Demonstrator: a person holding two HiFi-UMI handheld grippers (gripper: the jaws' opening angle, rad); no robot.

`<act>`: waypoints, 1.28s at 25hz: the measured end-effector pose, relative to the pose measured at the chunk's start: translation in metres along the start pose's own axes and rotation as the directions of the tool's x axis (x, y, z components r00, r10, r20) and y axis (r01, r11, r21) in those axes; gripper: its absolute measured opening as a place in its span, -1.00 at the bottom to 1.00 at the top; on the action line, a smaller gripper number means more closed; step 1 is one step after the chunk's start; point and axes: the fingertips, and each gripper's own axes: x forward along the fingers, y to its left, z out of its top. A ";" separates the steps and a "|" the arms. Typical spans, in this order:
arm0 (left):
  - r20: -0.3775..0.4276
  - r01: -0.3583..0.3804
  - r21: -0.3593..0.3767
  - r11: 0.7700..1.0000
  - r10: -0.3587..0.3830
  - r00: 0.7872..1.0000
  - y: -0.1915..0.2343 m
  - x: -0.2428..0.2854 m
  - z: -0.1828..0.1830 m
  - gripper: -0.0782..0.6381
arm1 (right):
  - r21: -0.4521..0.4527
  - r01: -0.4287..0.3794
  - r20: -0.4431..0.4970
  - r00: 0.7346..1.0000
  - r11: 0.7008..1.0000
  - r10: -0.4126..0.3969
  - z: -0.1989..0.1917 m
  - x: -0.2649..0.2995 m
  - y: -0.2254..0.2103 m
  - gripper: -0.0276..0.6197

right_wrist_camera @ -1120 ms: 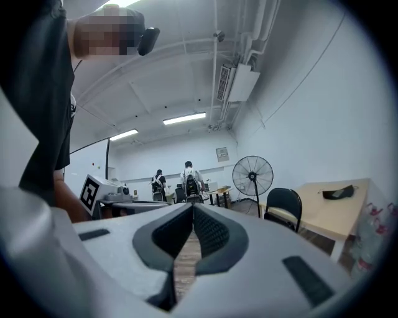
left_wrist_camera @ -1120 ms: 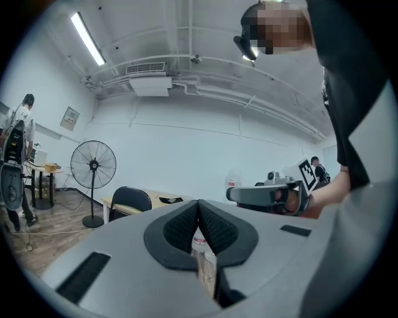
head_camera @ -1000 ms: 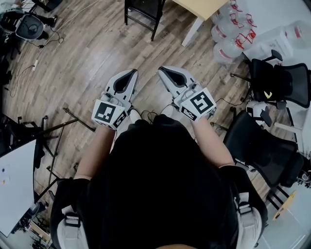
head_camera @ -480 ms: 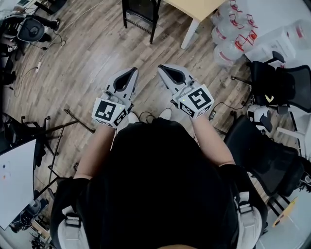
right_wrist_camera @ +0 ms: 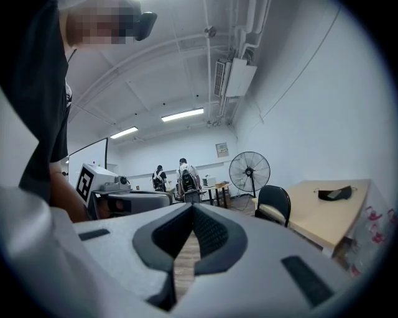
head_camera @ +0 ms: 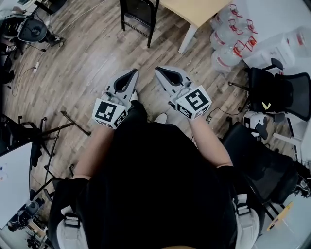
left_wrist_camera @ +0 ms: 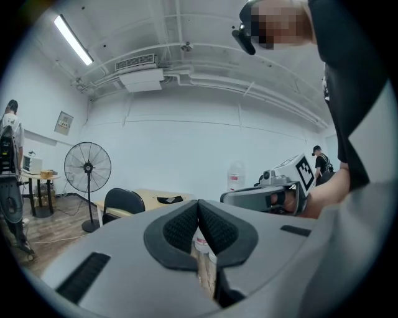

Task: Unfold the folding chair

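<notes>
To the right in the head view: a cluster of water jugs [head_camera: 228, 36] against the wall, then two black office chairs [head_camera: 282, 87] close by the person's right arm. To the left: a black tripod stand [head_camera: 53, 129] sprawled low over the wood floor [head_camera: 82, 63], and a whiteboard [head_camera: 12, 187] at the picture's edge. Straight ahead, bare boards up to the pale desk [head_camera: 194, 9].

Only in the gripper views: a pedestal fan [left_wrist_camera: 87, 169] beyond the desk, strip lights [left_wrist_camera: 73, 38] on the ceiling, people [right_wrist_camera: 185, 179] standing far across the room. Only in the head view: the tripod stand, the office chairs and the whiteboard.

Left tool [head_camera: 129, 75] and right tool [head_camera: 163, 73] level and side by side, near each other but apart. Pads of each pressed together on nothing, with floorboards showing through the slit beneath them.

Folding chair [head_camera: 138, 14] at the desk's left corner, well ahead of both tools. Black frame and rounded black back, upright on its legs. Too far off to tell how fully opened.
</notes>
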 end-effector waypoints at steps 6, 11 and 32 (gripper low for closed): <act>0.014 0.025 -0.024 0.999 -0.024 1.000 0.051 0.037 -0.003 -0.80 | -0.007 0.014 -0.037 0.999 1.000 -0.014 -0.002 0.048 -0.037 -0.91; 0.039 0.043 -0.050 0.998 -0.042 0.998 0.120 0.077 0.009 -0.80 | -0.020 0.025 -0.070 0.997 0.999 -0.027 0.010 0.111 -0.077 -0.91; 0.013 0.090 -0.011 0.996 -0.090 0.996 0.323 0.155 0.023 -0.80 | -0.010 0.062 -0.143 0.988 0.998 -0.062 0.029 0.306 -0.184 -0.91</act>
